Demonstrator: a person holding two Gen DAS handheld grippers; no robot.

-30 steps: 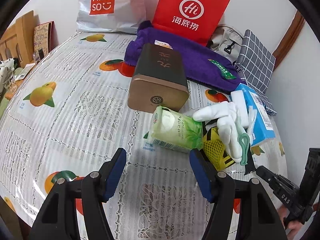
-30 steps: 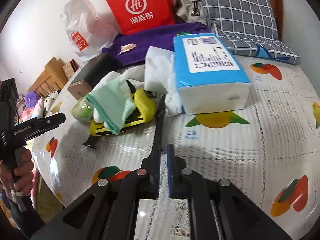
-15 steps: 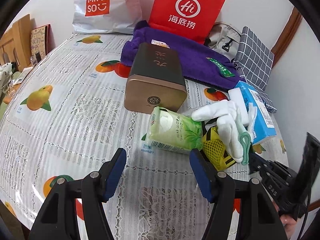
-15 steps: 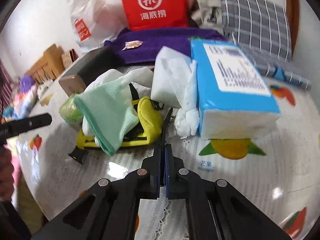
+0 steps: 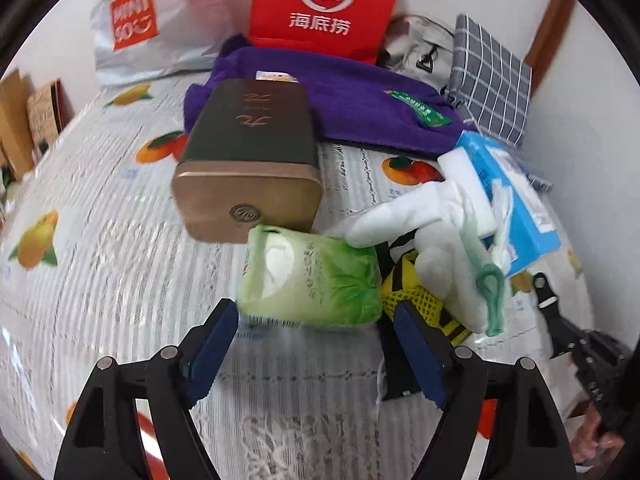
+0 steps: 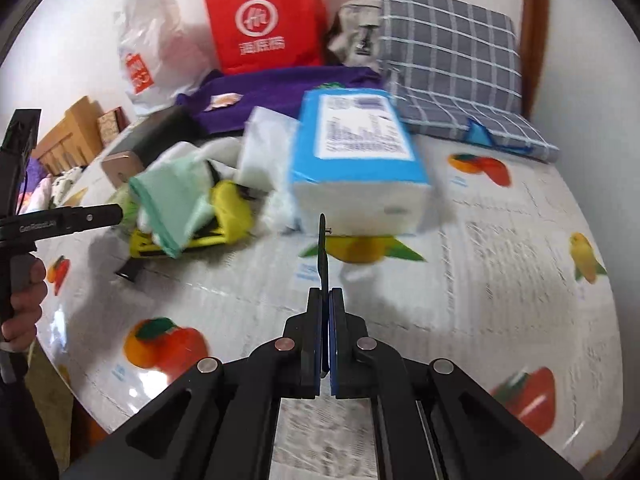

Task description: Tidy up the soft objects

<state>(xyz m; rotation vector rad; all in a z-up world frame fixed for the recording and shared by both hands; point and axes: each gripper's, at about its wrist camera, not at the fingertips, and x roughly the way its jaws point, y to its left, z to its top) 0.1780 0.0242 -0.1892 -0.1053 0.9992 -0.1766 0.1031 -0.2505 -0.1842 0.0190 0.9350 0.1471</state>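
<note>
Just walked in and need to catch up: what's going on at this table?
A person holds a gripper in each hand over a fruit-print tablecloth piled with soft things. The left gripper faces the green tissue pack, jaws opening, pads not yet touching it. The right gripper is shut, with a thin dark strip sticking out from between its pads; what it is I cannot tell. A white glove, blue tissue pack and purple towel lie untouched.

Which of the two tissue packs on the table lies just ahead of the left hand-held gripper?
The green tissue pack, just ahead of the opening left hand-held gripper; the blue tissue pack sits off to the right.
</note>
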